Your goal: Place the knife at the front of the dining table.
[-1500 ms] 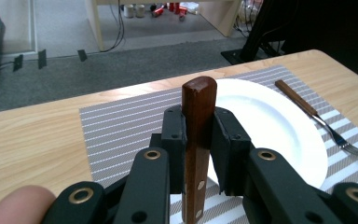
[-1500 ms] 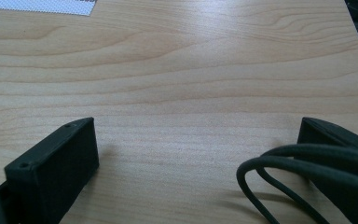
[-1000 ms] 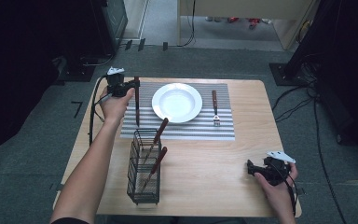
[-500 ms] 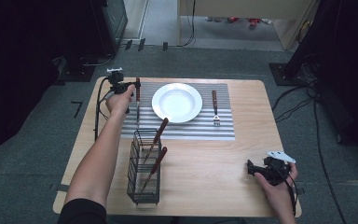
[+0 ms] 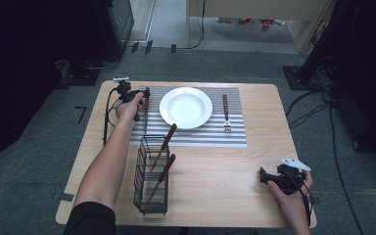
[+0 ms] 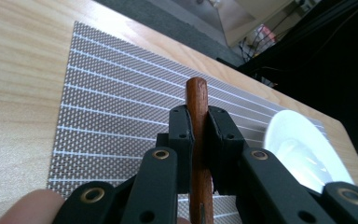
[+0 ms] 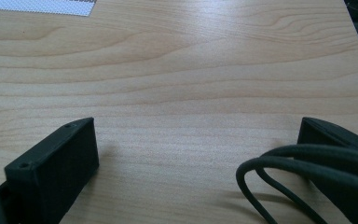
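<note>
The knife (image 6: 196, 140), with its brown wooden handle, sits clamped between the two black jaws of our left gripper (image 6: 199, 122); the pads press on both sides of the handle, whose rounded end sticks out past them. In the high view we see that gripper (image 5: 136, 98) at the left edge of the striped mat (image 5: 196, 137), with the knife (image 5: 146, 105) lying along that edge, just left of the white plate (image 5: 186, 107). Whether the blade rests on the mat or hangs just above it we cannot tell. From the left gripper view the plate (image 6: 303, 154) shows to the right of the jaws, apart from them, and the mat (image 6: 112, 116) spreads underneath.

A fork (image 5: 225, 112) with the same kind of handle lies on the mat just right of the plate. Nearer to us, a wire caddy (image 5: 151, 176) stands on the bare table (image 5: 215, 181), touching the mat's near edge, with two more wooden-handled pieces leaning in it.

Our right gripper (image 5: 267, 177) rests low at the near right corner of the table, well apart from everything else. Its jaws stand wide apart with nothing between them, only wood grain in the right gripper view, where its cable (image 7: 303, 168) loops across.
</note>
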A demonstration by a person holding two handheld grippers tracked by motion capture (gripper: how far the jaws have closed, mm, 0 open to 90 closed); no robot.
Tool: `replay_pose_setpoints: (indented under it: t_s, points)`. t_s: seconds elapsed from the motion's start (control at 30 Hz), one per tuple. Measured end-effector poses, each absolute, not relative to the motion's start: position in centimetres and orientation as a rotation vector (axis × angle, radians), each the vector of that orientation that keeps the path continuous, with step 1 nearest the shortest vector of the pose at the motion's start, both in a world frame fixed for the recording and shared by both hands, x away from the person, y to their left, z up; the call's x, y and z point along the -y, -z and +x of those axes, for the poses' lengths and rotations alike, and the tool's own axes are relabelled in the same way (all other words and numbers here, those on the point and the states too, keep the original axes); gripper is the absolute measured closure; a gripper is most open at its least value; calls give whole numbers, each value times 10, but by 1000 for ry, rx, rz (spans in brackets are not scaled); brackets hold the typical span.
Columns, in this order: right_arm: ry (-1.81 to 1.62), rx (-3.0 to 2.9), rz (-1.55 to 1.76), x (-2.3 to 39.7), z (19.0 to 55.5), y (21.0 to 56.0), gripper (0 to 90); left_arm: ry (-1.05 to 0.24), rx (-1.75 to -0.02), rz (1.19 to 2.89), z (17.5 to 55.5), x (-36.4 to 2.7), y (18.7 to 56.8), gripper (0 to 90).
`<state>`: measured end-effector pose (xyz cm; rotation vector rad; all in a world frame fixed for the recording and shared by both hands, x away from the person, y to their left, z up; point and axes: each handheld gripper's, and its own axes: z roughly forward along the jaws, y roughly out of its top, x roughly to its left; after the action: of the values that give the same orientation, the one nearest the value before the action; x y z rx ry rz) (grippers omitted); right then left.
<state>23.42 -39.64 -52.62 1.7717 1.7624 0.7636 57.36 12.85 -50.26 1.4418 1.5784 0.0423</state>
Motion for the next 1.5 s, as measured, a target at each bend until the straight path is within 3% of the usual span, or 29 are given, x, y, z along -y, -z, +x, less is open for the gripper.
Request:
replay_pose_setpoints:
  t_s: [0.23,0.63,0.83,1.23,1.5]
  points:
    - [-764,-1762,1771,396,234,526,0,-154,-1591,1543,574,-121,512,795]
    - [-766,-1765,1770,397,234,526,0,-203,-1594,1579,574,-117,516,790]
    - [-766,-1765,1769,397,234,526,0,-274,-1581,1607,573,-118,514,738]
    - [-765,-1765,1769,397,234,526,0,-281,-1567,1645,571,-122,511,675]
    - [-765,-1765,1769,397,234,526,0,-524,-1535,1855,564,-101,507,675]
